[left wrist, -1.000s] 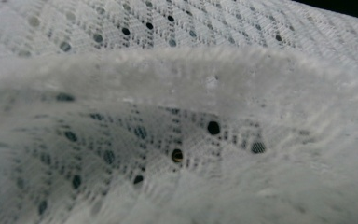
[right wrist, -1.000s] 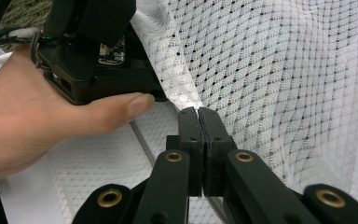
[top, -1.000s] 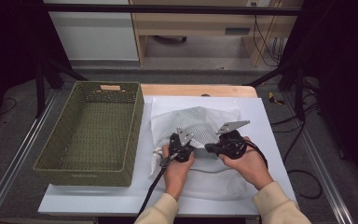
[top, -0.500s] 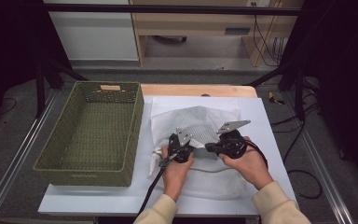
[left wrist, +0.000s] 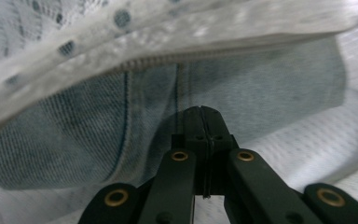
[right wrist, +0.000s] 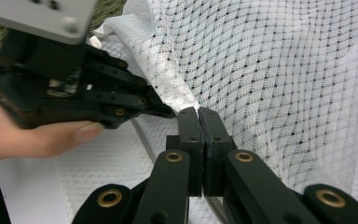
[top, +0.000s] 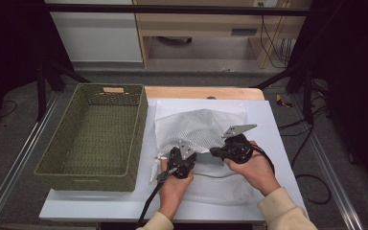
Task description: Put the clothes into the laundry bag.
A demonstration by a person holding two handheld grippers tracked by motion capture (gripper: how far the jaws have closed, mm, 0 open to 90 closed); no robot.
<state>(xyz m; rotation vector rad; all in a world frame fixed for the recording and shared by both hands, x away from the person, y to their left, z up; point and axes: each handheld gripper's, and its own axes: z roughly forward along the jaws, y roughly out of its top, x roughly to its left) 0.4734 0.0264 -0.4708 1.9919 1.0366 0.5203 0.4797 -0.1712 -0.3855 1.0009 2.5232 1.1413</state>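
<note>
**meshfan:** So the white mesh laundry bag (top: 199, 132) lies on the worktop (top: 273, 143), just right of the green wicker basket (top: 96, 136), with both hands at its near edge. The right claw (right wrist: 199, 112) is clamped fully together on a pinch of the bag's upper mesh layer and holds that flap lifted. The left claw (left wrist: 200, 111) has its jaws pressed tight too, tip poked into the mouth of the bag against the denim piece (left wrist: 121, 135) sitting inside under the zipper edge. Whether it has actually nipped any denim, can't tell; it looks more like pushing.

**tablejockey:** Main risk looks like that right pinch. It's only a thin bit of mesh, so if the left one shoves hard the flap could pop free and drop over the opening.

**meshfan:** Yeah, and the bag isn't pinned by anything. A push could just slide the whole thing toward the far side and bunch the denim at the mouth.

**tablejockey:** Closed tips could also snag in the mesh holes or the zipper teeth and drag the fabric back out.
</note>
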